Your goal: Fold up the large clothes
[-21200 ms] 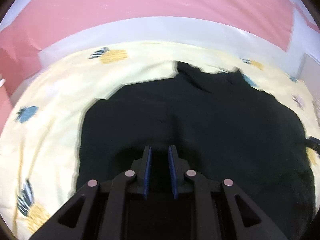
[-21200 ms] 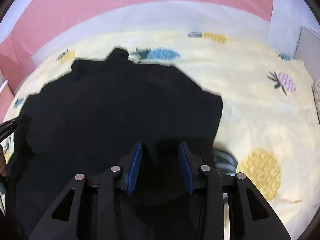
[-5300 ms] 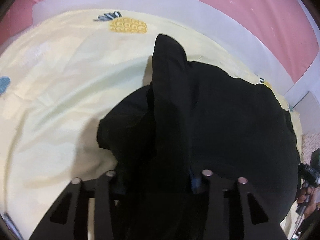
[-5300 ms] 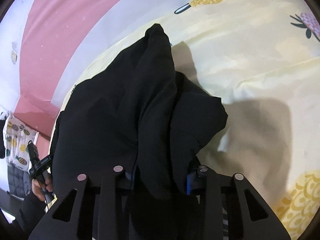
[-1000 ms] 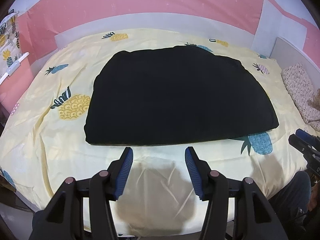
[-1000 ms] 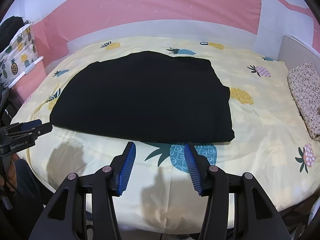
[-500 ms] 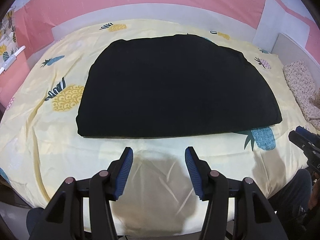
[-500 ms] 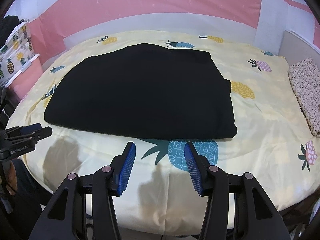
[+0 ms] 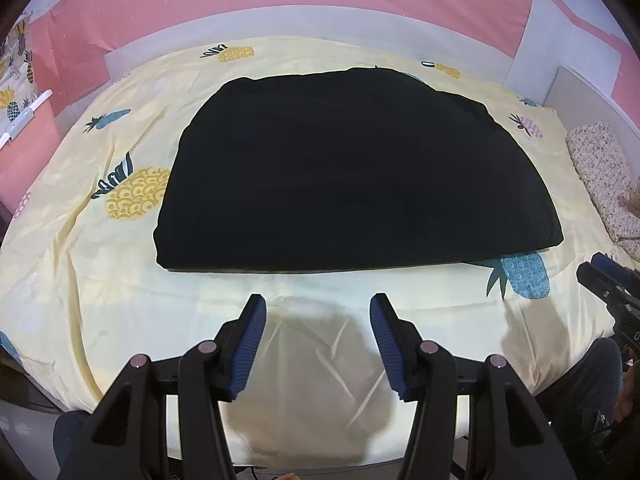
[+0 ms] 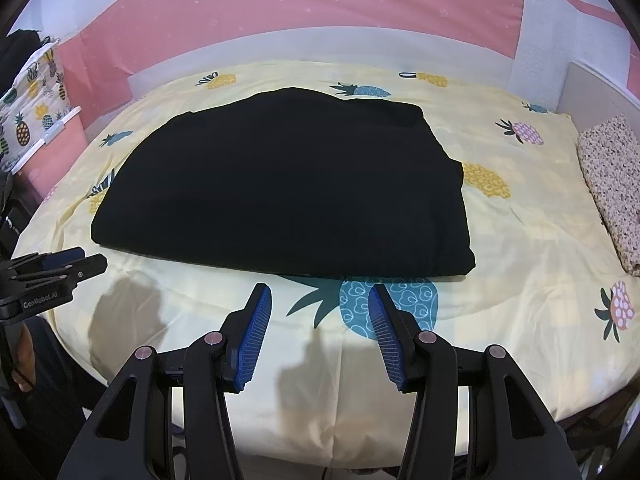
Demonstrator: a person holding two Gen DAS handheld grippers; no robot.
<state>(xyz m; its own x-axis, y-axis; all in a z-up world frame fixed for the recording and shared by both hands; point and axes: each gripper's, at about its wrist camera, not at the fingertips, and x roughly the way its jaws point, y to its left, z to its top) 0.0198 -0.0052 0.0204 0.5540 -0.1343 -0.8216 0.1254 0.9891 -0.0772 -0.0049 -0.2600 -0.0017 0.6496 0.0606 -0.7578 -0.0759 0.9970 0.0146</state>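
Observation:
A large black garment (image 9: 352, 172) lies folded flat in the middle of the bed, its straight near edge facing me; the right wrist view shows the black garment (image 10: 288, 196) too. My left gripper (image 9: 318, 306) hovers open over bare sheet just short of that edge, nothing between its blue pads. My right gripper (image 10: 320, 294) is open as well, above a blue pineapple print near the garment's near right corner. Each gripper shows at the side of the other's view: the right gripper (image 9: 608, 280) and the left gripper (image 10: 60, 268).
The bed carries a pale yellow sheet (image 9: 80, 264) printed with pineapples. A floral pillow (image 10: 612, 184) lies at the right edge. Pink and white wall panels (image 10: 280, 4) stand behind the bed. A pineapple-print fabric organiser (image 10: 32, 92) hangs at the left. The person's legs show below the bed edge.
Both views have crept slightly closer to the garment, which looks a little larger. The grippers' openings are unchanged and the garment has not moved.

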